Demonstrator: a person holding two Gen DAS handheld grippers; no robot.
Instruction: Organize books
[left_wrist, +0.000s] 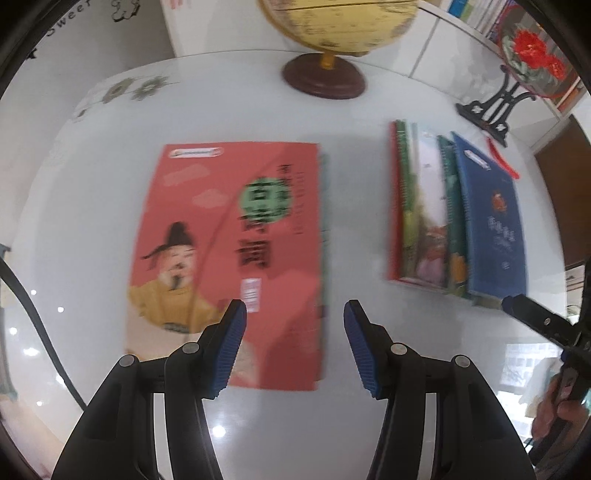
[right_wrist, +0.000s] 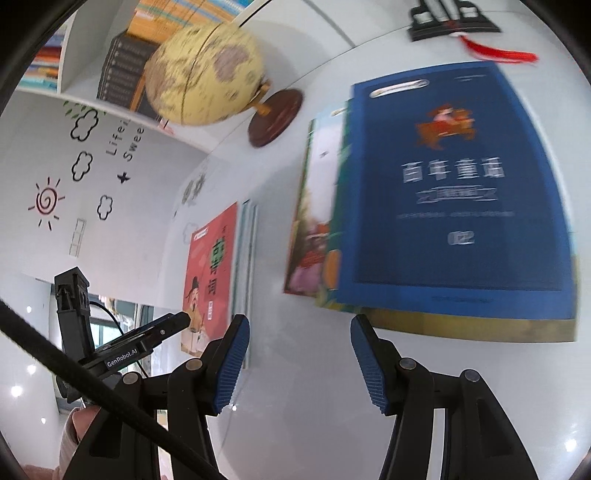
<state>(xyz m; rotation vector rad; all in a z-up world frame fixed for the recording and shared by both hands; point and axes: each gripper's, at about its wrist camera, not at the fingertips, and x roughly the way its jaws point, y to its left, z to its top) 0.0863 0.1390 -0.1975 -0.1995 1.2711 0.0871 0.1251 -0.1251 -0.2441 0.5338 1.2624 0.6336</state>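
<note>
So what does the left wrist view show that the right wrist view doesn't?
Only the left wrist view: the red flower ornament on top of its black stand, and the left gripper open and empty over the red book.

Only the right wrist view: wall decals and the dark boxed set on the shelf.

Both: red book, blue book, globe, white table.

We see a red book (left_wrist: 229, 258) lying flat on the table (left_wrist: 354, 206), well apart from a fanned pile topped by a blue book (left_wrist: 491, 221).
</note>
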